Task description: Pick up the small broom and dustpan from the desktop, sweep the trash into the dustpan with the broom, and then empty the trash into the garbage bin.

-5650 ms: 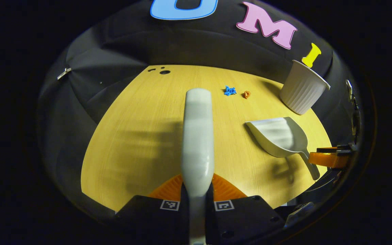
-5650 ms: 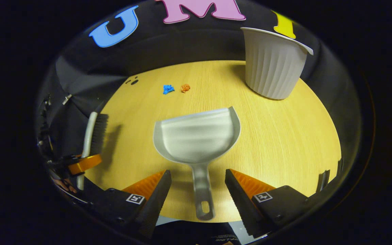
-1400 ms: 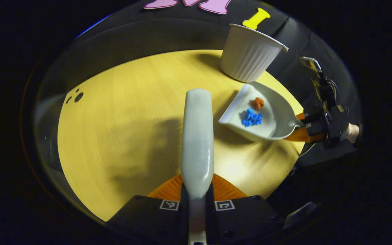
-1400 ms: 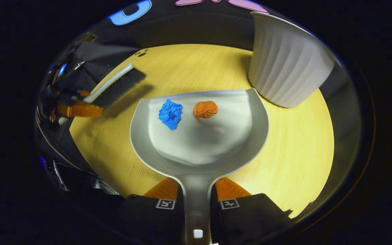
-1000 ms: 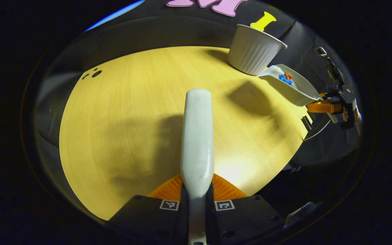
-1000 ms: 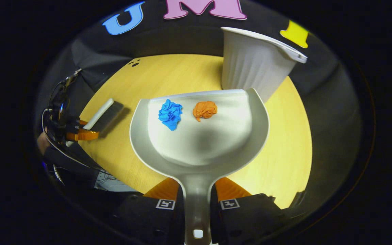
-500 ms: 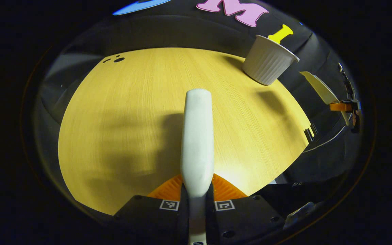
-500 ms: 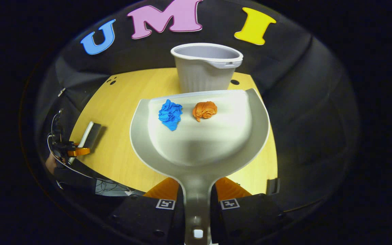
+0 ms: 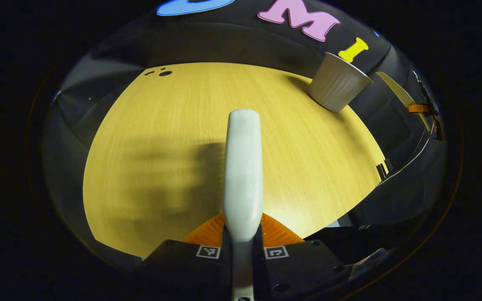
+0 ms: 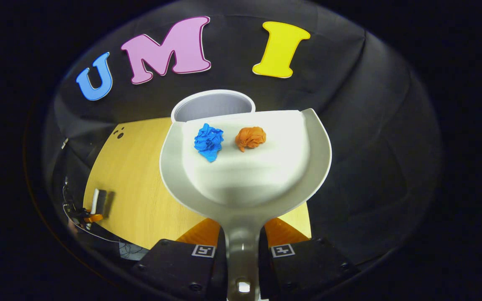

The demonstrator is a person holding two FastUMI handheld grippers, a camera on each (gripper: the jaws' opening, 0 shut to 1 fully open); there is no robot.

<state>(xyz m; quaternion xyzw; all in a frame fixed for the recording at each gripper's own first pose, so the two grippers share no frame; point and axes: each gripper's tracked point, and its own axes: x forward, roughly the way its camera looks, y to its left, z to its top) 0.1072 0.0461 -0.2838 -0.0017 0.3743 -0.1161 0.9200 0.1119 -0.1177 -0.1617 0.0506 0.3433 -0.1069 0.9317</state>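
The dustpan [image 10: 245,167] is riding in the air in the right gripper view, its handle running down to six o'clock, where the right gripper [image 10: 243,251] is clamping it, jaws closed narrow on either side of the handle. Inside the pan two scraps are sitting side by side near the front lip: a crumpled blue paper ball [image 10: 208,141] toward eleven o'clock and a crumpled orange paper ball [image 10: 250,138] just beside it at twelve o'clock. Neither is touching the other.

Just beyond the pan's front lip, at twelve o'clock, the garbage bin [image 10: 214,106] is showing its open mouth, and the lip is overlapping the near part of its rim. What I can see of the bin's inside is looking bare; the rest is hidden behind the pan.

Below and to the left, from nine to seven o'clock, the wooden counter [image 10: 132,188] is lying well under the pan. Far off at eight o'clock the small broom [image 10: 98,201] is appearing tiny, with the left gripper [image 10: 90,217] at its handle.

Switching to the left gripper view: the broom's pale back [image 9: 243,167] is running from six o'clock up through the centre, the left gripper's jaws closing narrow on its handle at the bottom. The counter [image 9: 161,146] is spreading underneath it. The ribbed bin [image 9: 336,87] is standing on the counter's far edge at two o'clock, and just to its right the dustpan [image 9: 396,95] is hanging edge-on above the bin's rim height, held by the right gripper [image 9: 419,108].
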